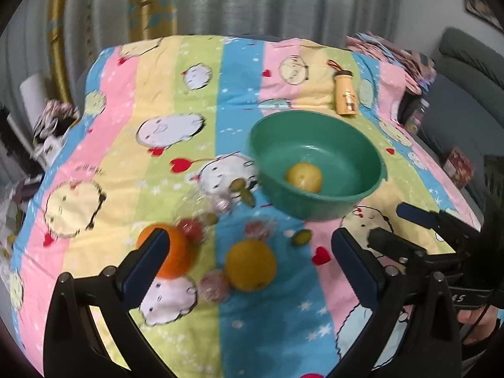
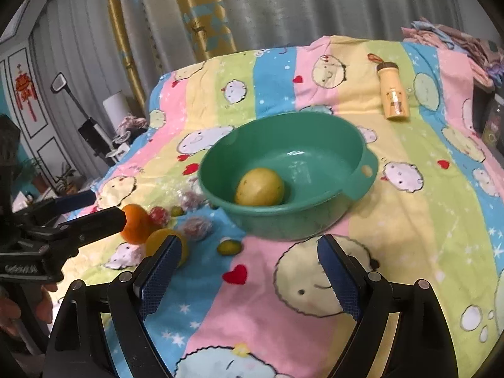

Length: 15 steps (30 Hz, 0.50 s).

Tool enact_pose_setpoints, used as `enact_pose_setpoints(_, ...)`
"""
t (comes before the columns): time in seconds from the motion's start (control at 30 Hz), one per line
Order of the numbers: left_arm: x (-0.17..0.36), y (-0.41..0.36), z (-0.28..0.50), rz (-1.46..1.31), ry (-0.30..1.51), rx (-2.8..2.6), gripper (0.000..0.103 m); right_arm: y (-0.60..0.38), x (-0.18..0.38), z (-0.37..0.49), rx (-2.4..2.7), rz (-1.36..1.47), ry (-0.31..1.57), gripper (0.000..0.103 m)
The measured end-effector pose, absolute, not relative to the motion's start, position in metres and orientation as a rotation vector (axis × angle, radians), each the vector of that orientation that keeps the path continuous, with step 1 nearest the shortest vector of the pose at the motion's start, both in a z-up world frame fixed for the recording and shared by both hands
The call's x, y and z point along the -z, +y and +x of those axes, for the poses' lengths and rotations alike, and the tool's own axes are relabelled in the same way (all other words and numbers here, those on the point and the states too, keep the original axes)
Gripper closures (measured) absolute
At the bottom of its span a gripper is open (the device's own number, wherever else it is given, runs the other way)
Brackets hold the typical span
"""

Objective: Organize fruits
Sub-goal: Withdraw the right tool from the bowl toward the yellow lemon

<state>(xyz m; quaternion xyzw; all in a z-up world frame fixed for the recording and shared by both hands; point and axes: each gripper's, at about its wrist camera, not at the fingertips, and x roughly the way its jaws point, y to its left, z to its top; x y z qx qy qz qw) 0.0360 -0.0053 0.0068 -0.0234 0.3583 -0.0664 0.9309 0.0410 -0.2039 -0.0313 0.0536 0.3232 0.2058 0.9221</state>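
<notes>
The left gripper stood wide open and held nothing; between its pads, on the quilt below, lay a yellow-orange citrus fruit, with an orange partly behind the left pad. The right gripper was likewise spread wide and empty, poised over bare quilt just in front of the green basin.

One fruit was already sorted: a yellow, lemon-like fruit rested on the basin's floor. Everything else was judged still to do. Left of the basin, scattered on the striped cartoon quilt, were the orange, the yellow-orange citrus, several small green fruits including one near the basin's front, and a few small reddish items in clear wrapping, too blurred to name. A yellow bottle lay on its side beyond the basin, apart from the fruit.

The task looked early on, with one piece in and at least half a dozen loose. The left gripper seemed best placed for the next pick, most likely the citrus below it
</notes>
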Motion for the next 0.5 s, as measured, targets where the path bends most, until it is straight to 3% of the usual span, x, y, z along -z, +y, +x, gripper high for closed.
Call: enact_pose_setpoints(0.5,0.029,0.08,0.023,-0.297,0.826,0.032,0.0,-0.17,0.055,0.036,-0.581,0.083,0.74,0.015)
